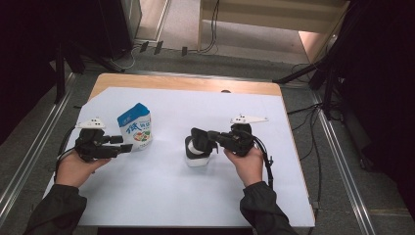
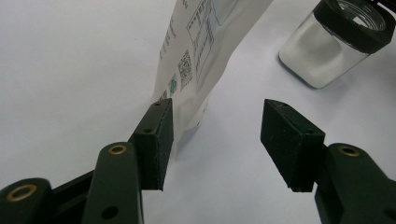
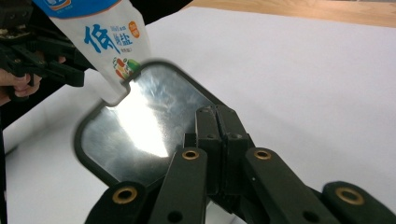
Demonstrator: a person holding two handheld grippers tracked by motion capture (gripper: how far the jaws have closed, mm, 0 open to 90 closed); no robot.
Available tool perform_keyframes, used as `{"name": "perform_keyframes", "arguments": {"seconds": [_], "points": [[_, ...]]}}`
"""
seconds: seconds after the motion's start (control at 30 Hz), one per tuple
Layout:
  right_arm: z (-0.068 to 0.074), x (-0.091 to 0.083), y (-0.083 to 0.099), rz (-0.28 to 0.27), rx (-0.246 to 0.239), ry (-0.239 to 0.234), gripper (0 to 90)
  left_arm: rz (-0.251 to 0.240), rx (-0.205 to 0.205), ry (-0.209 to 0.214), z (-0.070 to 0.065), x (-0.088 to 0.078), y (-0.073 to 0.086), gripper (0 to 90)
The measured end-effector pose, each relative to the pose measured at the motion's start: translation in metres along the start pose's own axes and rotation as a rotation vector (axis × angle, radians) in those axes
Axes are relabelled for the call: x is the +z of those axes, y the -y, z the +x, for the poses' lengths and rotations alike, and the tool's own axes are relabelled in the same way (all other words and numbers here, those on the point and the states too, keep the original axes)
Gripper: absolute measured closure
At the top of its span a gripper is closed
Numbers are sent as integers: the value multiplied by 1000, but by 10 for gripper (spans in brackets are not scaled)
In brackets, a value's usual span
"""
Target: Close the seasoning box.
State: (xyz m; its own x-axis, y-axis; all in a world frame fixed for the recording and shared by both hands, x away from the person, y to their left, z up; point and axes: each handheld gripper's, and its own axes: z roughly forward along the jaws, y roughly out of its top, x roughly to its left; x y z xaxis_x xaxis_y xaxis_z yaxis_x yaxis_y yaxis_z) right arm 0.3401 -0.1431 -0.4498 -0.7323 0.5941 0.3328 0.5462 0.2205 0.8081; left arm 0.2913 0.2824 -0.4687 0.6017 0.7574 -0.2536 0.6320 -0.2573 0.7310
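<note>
L gripper (image 1: 128,144), left-centre of the high view, has its jaws apart beside the base of the upright salt bag (image 1: 135,126); one pad (image 2: 156,140) sits right at the bag's edge, the other is clear, no grasp. R gripper (image 1: 201,137), mid-frame, has jaws clenched together on the black-rimmed lid (image 3: 135,135) at the top of the clear jar (image 1: 197,151), which stands on the white sheet (image 1: 161,191) right of the bag.

A glossy printed plastic pouch (image 2: 201,56) is seen against the left jaw's matt, grainy black pad. Beyond the right jaw, a clear glass jar (image 2: 322,56) is noted. A shiny lid (image 3: 140,135) is pinched; matt white sheet (image 1: 161,196), bare wood (image 1: 186,84).
</note>
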Motion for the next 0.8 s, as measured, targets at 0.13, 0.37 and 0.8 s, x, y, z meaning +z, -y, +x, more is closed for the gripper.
{"name": "perform_keyframes", "arguments": {"seconds": [0.13,0.37,0.8], "points": [[3,3,0,7,-14,-5,889,-3,0,3,0,-1,0,452],[3,-1,0,7,-50,6,778,-6,8,3,-1,-1,0,442],[-23,-31,6,-47,-23,91,640,-8,7,-5,1,0,0,423]]}}
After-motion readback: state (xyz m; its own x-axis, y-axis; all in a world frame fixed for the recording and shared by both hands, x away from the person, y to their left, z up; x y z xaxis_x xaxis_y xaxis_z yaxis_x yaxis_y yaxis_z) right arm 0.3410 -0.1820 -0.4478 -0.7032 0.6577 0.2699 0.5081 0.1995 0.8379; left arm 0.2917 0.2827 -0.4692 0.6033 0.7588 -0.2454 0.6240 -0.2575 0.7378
